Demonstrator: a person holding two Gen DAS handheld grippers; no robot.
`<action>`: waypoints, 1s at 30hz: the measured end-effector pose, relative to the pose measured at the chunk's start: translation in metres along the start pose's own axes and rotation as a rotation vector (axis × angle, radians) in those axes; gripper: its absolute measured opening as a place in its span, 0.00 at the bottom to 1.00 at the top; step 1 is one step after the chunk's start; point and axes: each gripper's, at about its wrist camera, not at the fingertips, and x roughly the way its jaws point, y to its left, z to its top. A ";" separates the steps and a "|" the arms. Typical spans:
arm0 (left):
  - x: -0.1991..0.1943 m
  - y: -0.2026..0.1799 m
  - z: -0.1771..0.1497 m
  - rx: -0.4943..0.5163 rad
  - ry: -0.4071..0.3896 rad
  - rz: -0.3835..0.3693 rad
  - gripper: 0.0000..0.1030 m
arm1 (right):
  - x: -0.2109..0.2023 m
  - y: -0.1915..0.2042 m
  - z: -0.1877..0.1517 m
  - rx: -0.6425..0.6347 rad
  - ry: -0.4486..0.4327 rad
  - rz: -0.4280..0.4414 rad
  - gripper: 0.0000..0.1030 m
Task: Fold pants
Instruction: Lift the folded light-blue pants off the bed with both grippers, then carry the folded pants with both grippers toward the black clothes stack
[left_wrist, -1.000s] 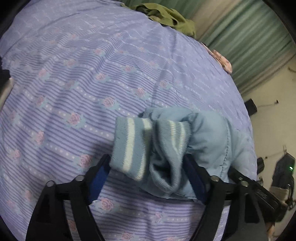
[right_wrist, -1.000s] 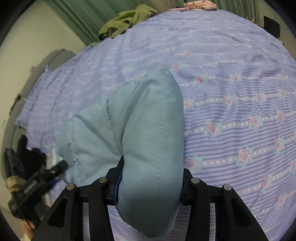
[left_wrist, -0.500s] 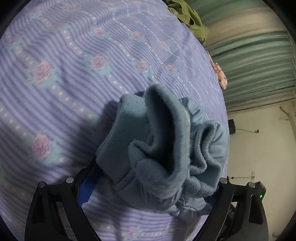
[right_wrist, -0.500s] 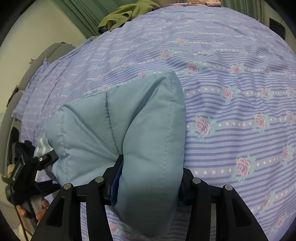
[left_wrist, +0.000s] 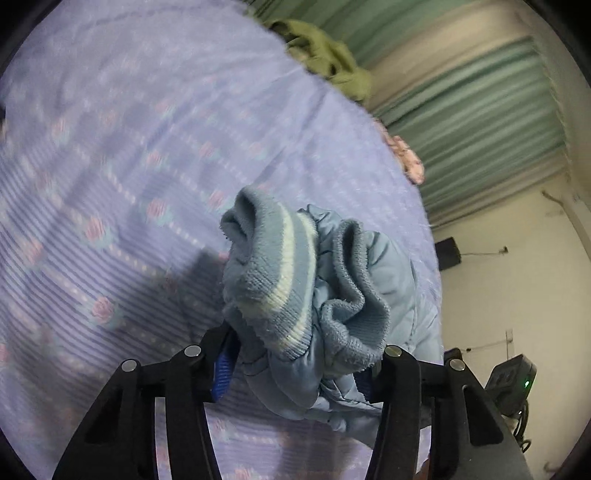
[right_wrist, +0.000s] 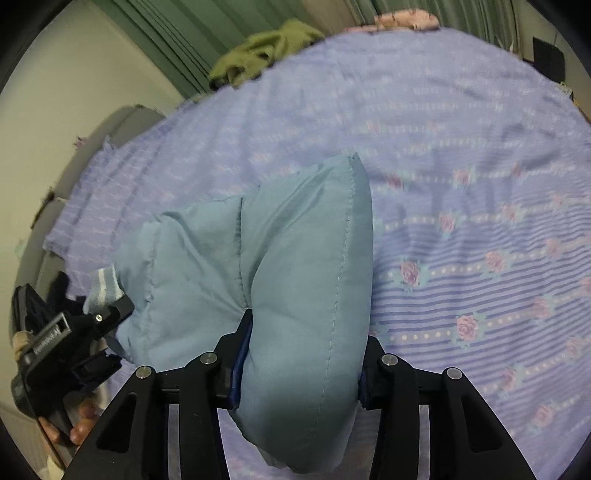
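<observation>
The light blue padded pants (right_wrist: 295, 280) hang between both grippers above the purple flowered bedsheet (right_wrist: 480, 192). My left gripper (left_wrist: 299, 365) is shut on the bunched end with the ribbed, white-striped cuffs (left_wrist: 273, 280). My right gripper (right_wrist: 299, 365) is shut on a thick folded wad of the pants' smooth part. In the right wrist view the left gripper (right_wrist: 74, 332) shows at the lower left, held by a hand, with a striped cuff (right_wrist: 103, 284) in it.
An olive green garment (left_wrist: 325, 59) and a pink patterned cloth (left_wrist: 406, 158) lie at the far edge of the bed by green curtains (left_wrist: 472, 110). The bed's edge and a wall with a black device (left_wrist: 513, 380) are to the right in the left wrist view.
Both grippers have moved with the pants still held; the views have tilted up towards the curtains. The striped cuffs have turned back into sight in the left gripper.
</observation>
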 end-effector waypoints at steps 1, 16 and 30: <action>-0.010 -0.005 0.000 0.013 -0.010 -0.010 0.49 | -0.017 0.007 0.000 0.000 -0.025 0.009 0.43; -0.198 -0.104 -0.023 0.257 -0.176 -0.119 0.49 | -0.230 0.107 -0.053 -0.021 -0.311 0.050 0.44; -0.288 -0.143 -0.078 0.343 -0.292 -0.109 0.49 | -0.325 0.131 -0.098 -0.043 -0.406 0.109 0.44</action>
